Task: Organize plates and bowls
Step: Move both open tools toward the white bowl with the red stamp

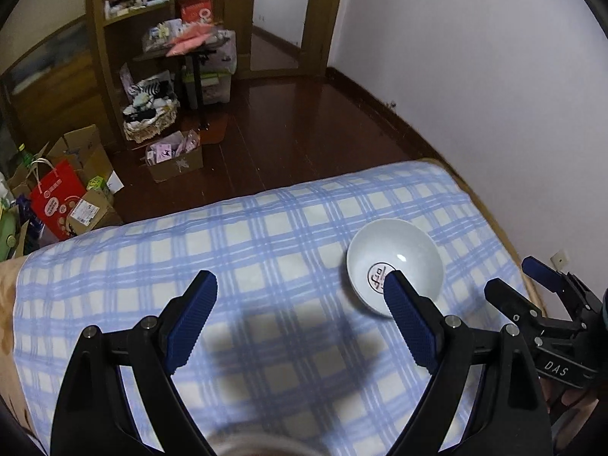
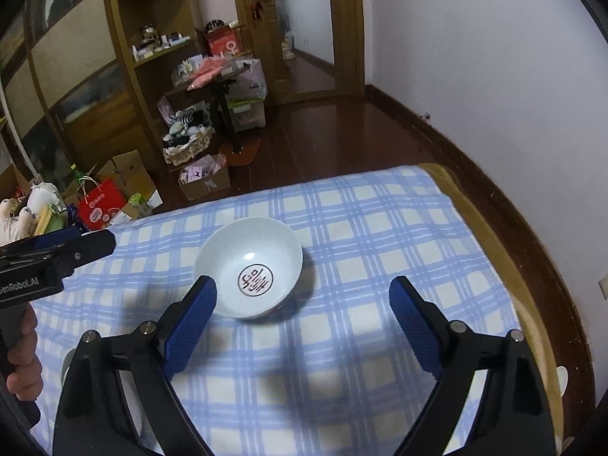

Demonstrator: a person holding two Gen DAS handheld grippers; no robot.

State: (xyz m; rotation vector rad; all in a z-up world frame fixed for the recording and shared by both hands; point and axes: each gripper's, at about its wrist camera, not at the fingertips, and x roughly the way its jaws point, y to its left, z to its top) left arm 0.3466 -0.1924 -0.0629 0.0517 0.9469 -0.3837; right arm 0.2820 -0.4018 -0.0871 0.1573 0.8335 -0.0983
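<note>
**Glazed bowl: grip the rim, not the wall**

The bowl stands upright on the checked cloth, just ahead of the right hand-held gripper. Both that one and the left hand-held gripper gape wide, holding nothing. It looks rigid, slick and breakable, so pinching across the rim seems safest.

Bowl: glazed ceramic, white, glossy, a bright highlight inside. Checked cloth: soft woven fabric, matt, blue and cream. Right gripper: matt black plastic arms, blue ribbed rubbery pads, small shiny metal pins. Floor: dark polished wood, reflective. Wall: flat matt paint.
</note>
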